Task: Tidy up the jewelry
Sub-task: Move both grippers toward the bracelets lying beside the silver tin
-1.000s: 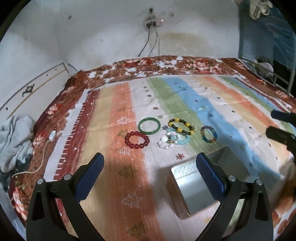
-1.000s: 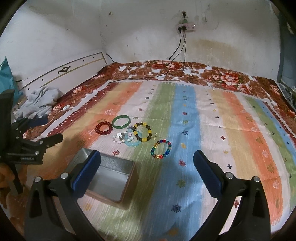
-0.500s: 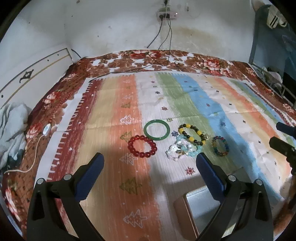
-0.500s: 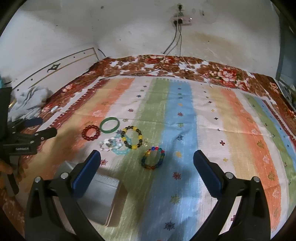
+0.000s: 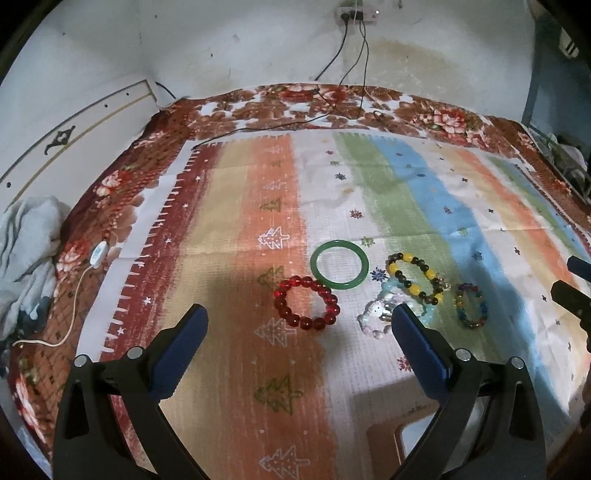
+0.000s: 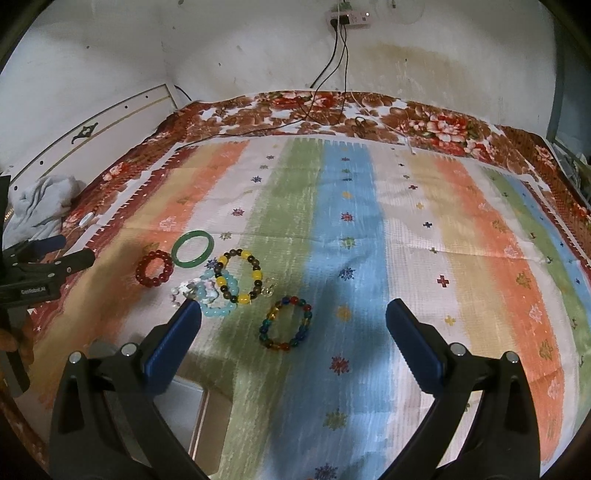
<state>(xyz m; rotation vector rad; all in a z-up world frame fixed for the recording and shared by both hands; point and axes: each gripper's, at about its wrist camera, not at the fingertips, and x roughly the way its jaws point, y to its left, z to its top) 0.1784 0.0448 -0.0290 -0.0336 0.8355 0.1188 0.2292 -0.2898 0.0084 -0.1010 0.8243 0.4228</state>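
Several bracelets lie on a striped bed cover: a red bead bracelet point(image 5: 306, 302) point(image 6: 154, 267), a green bangle point(image 5: 340, 269) point(image 6: 193, 249), a yellow-and-dark bead bracelet point(image 5: 415, 277) point(image 6: 240, 277), a pale blue and white cluster point(image 5: 380, 317) point(image 6: 212, 295), and a multicolour bead bracelet point(image 5: 471, 304) point(image 6: 285, 323). My left gripper point(image 5: 299, 345) is open just before the red bracelet. My right gripper point(image 6: 293, 332) is open around the multicolour bracelet. A metal tin point(image 5: 413, 439) point(image 6: 188, 406) sits near the bottom, partly hidden by my fingers.
A floral sheet point(image 6: 424, 122) borders the cover at the back, with cables point(image 5: 295, 122) running from a wall socket point(image 6: 347, 16). Grey cloth point(image 5: 26, 251) and a white cord point(image 5: 85, 280) lie at the left edge. A rack point(image 5: 565, 158) stands at the right.
Both grippers moved forward toward the bracelets, which now sit larger and lower in view. The tin slid toward the bottom edge of both views. Both stayed open.
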